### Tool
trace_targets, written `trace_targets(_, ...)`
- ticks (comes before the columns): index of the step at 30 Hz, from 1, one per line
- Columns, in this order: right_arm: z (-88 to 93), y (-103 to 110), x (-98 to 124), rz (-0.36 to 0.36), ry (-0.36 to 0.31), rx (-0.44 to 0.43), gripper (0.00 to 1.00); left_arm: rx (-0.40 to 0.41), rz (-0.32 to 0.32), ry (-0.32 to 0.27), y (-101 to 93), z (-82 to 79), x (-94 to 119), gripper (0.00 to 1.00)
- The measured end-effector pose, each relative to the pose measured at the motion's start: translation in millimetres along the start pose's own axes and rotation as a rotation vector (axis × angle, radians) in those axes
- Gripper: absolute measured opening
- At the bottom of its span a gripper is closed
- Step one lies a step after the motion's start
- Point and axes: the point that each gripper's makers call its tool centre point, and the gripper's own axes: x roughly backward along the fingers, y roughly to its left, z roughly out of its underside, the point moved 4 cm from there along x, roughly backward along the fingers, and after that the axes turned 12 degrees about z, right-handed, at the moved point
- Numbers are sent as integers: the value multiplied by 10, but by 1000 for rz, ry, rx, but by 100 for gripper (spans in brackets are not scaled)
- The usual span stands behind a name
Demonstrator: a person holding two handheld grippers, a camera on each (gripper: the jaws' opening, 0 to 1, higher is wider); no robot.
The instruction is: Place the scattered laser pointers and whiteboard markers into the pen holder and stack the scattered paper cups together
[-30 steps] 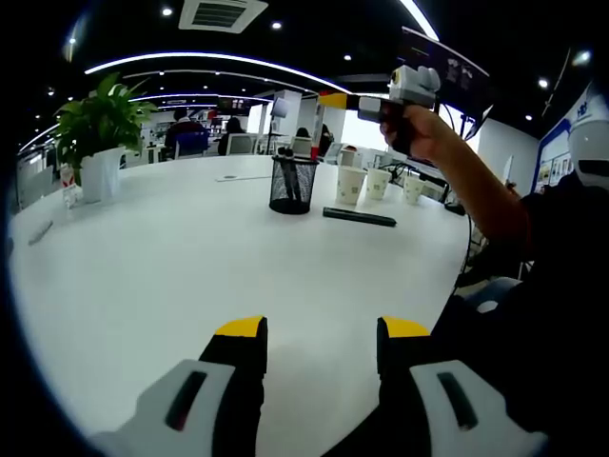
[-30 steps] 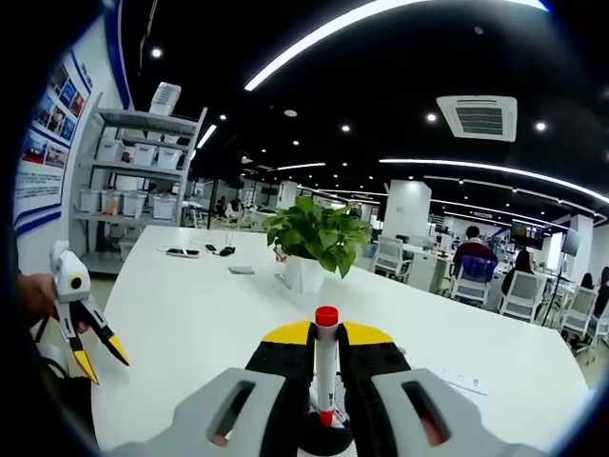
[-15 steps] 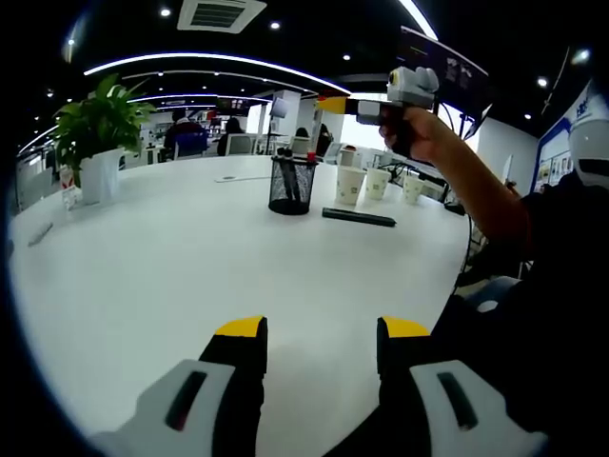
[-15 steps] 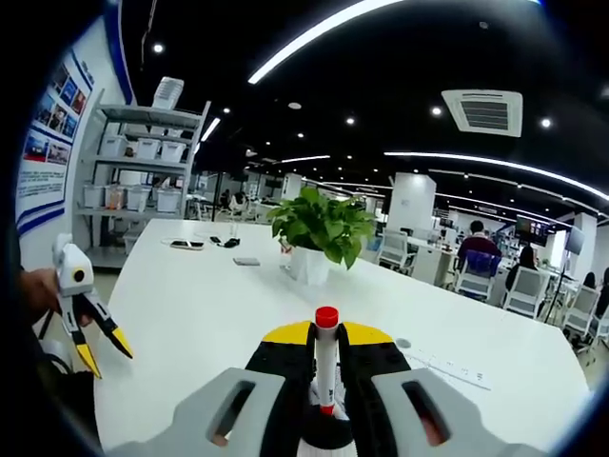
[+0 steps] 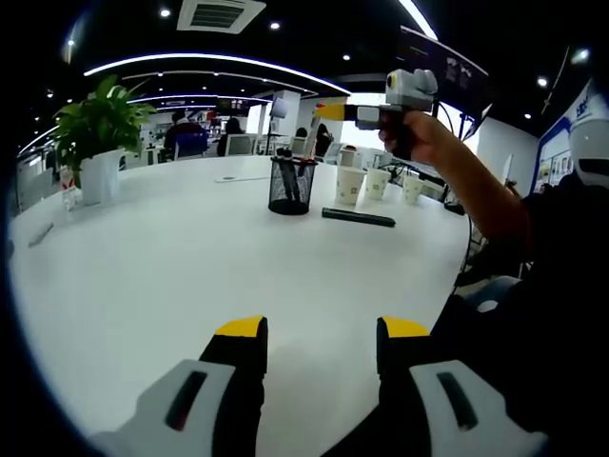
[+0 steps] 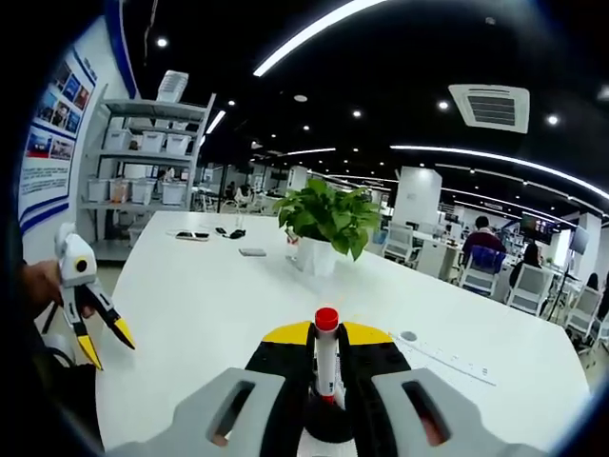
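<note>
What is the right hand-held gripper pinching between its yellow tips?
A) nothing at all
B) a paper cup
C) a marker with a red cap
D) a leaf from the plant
C. In the right gripper view, the right hand-held gripper has its jaws closed on a white marker with a red cap that stands up between them, above the white table.

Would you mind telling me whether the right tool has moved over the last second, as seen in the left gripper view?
Yes. The right tool has shifted leftward, its yellow tips now reaching over the pen holder, which has stayed put.
</note>
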Motion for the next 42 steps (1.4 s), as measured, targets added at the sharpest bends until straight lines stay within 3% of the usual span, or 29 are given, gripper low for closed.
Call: trace_targets(42,267,158,-88,-64,82,11,16,5,-1,1,-18,23,-10,47)
